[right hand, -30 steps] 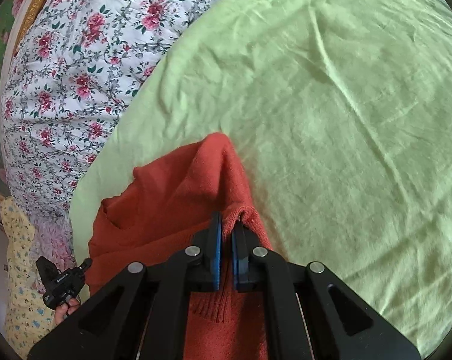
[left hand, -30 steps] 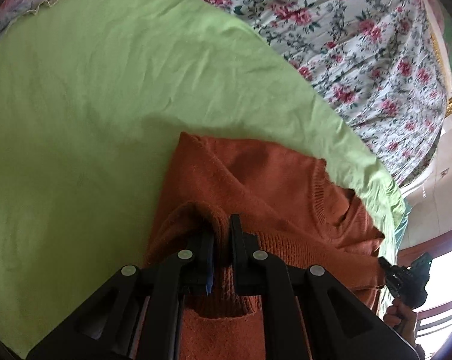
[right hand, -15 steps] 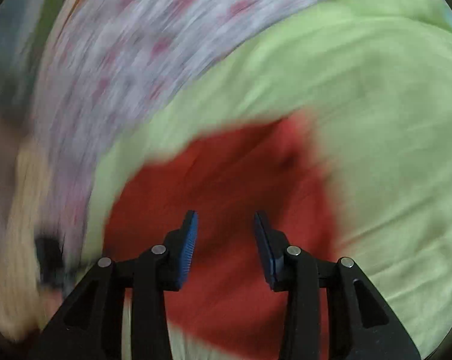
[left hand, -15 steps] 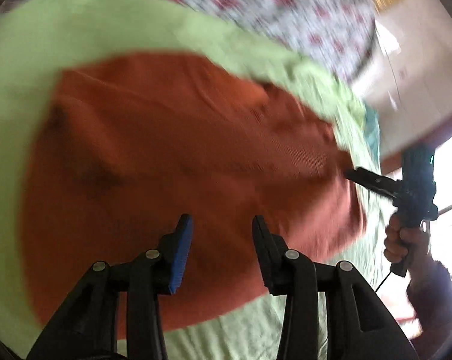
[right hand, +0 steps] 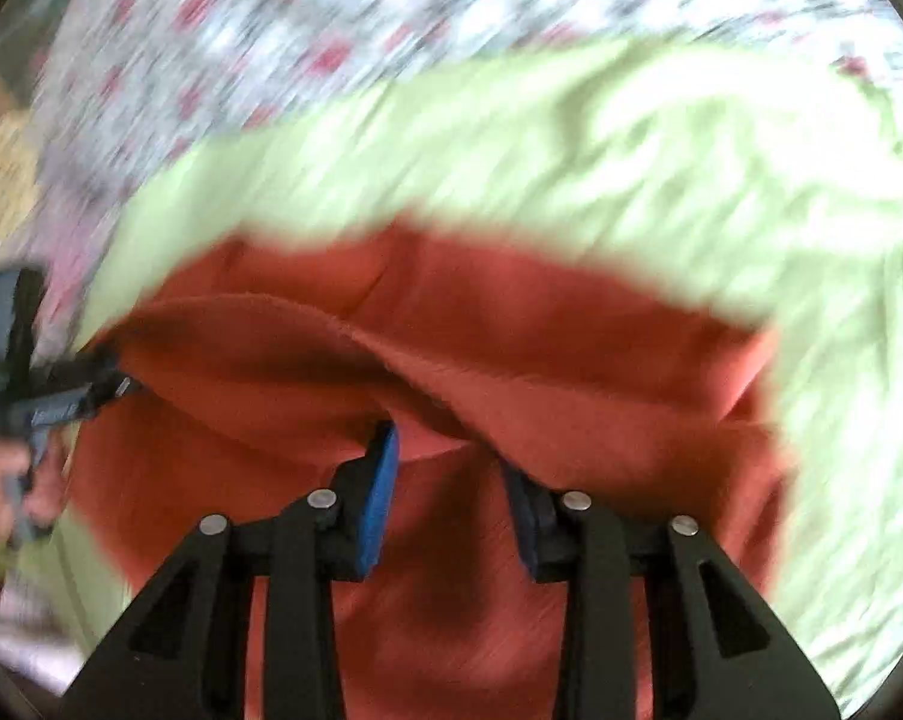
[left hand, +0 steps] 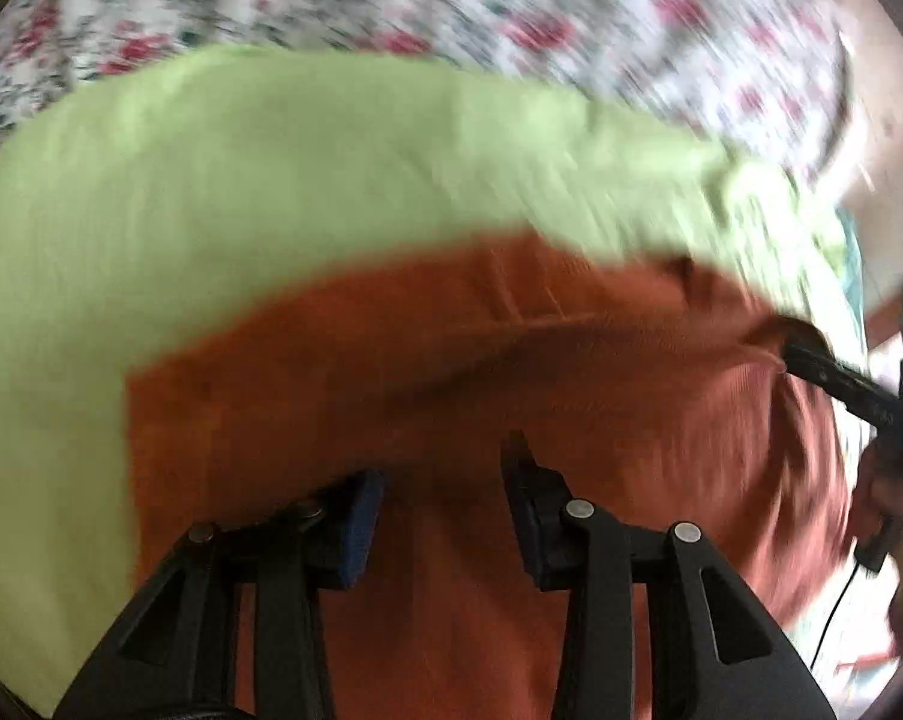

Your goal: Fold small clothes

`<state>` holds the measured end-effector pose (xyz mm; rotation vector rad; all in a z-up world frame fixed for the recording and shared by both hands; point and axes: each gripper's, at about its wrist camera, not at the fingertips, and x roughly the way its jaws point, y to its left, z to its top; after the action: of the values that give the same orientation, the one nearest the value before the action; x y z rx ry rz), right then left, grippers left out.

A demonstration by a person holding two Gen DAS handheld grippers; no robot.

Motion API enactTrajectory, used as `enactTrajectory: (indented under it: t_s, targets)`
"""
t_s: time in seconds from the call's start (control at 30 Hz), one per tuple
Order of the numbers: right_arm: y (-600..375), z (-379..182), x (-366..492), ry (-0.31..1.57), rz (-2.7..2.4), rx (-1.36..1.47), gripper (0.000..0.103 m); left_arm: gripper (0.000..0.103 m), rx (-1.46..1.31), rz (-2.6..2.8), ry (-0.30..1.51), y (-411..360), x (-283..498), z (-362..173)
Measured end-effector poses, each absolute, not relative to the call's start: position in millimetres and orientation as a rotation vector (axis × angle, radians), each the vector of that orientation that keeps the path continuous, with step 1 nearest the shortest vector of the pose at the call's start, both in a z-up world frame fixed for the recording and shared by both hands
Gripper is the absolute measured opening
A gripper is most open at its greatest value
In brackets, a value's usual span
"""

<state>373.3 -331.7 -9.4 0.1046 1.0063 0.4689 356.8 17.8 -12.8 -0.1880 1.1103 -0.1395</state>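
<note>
Our orange knit sweater (left hand: 427,372) lies part-folded on the green sheet (left hand: 223,180) over the floral bed cover (left hand: 571,6), and its loose raised flap could slump or skew if a finger snags it. It sits under both: the left hand-held gripper (left hand: 445,498) is spread and empty, while the right hand-held gripper (right hand: 451,480), jaws closing, has a fold edge between its fingers without pinching it.
</note>
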Motion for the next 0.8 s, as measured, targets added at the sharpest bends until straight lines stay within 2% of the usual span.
enactTrajectory:
  t_s: [0.1, 0.17, 0.27, 0.37, 0.43, 0.6, 0.8]
  targets:
    - [-348, 7, 397, 0.929, 0.372, 0.233, 0.038, 0.046, -0.261, -0.039, 1.047, 43, 371, 0]
    - [-352, 13, 401, 0.918, 0.348, 0.279, 0.038, 0.046, -0.324, -0.005, 1.032, 57, 371, 6]
    - [-350, 23, 387, 0.902, 0.379, 0.3, 0.039, 0.046, -0.391, -0.018, 1.009, 65, 351, 13]
    - [-352, 29, 361, 0.903, 0.425, 0.295, 0.045, 0.048, -0.423, -0.091, 0.996, 55, 311, 18]
    - [-350, 25, 337, 0.933, 0.466, 0.302, 0.049, 0.05, -0.449, -0.155, 1.016, 47, 286, 10]
    - [-353, -1, 278, 1.049, 0.494, 0.267, 0.05, 0.05, -0.44, -0.148, 1.11, 33, 238, -22]
    - [-397, -22, 224, 1.118, 0.343, 0.25, 0.05, 0.049, -0.564, -0.092, 1.072, 66, 190, -27]
